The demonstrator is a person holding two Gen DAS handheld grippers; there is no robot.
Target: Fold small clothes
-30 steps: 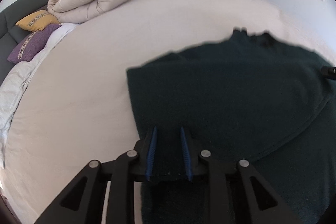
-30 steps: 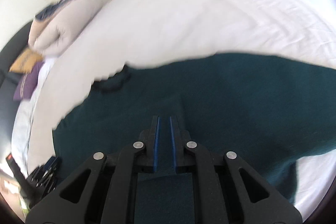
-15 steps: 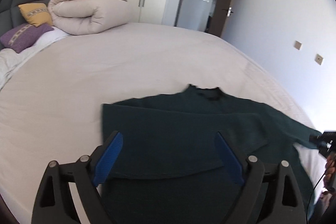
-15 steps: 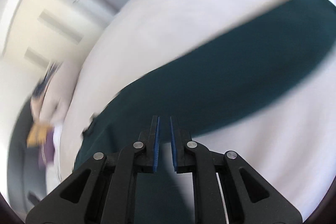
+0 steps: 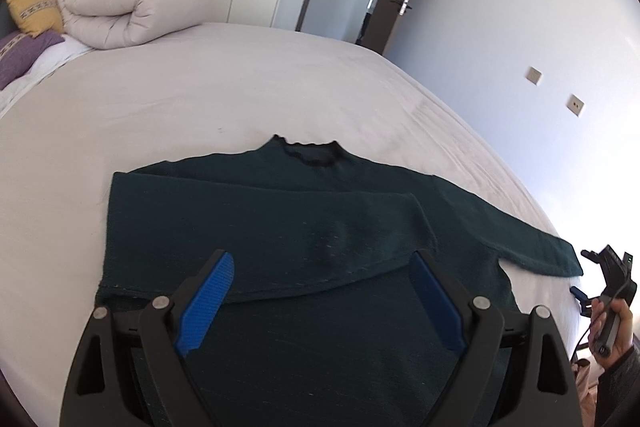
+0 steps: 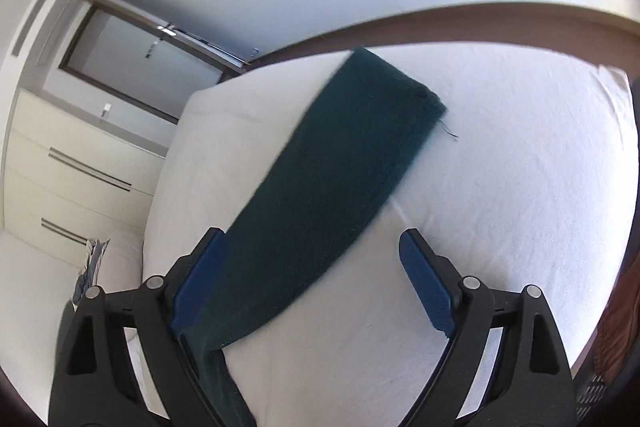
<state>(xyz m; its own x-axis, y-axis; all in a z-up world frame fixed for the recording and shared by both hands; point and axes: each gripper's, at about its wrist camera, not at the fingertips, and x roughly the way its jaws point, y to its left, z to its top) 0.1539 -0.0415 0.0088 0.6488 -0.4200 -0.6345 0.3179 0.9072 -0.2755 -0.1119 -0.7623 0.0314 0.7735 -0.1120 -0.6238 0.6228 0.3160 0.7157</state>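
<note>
Below the left gripper (image 5: 320, 301), jaws spread wide and empty, the sweater (image 5: 280, 227) lies flat on the bed (image 5: 200, 91). Between the right gripper (image 6: 316, 287) fingers, jaws opening, its sleeve (image 6: 340, 167) lies unclamped, near the left pad (image 6: 200, 279).

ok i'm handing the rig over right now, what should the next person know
Left tongs: open, empty, above the sweater.
Right tongs: jaws opening, pads off the cloth, over the outstretched sleeve.
Sweater lies flat on the bed, collar far side.
Done: one sleeve looks folded across the body.
Left: fold the outstretched sleeve in, then fold the body.
</note>
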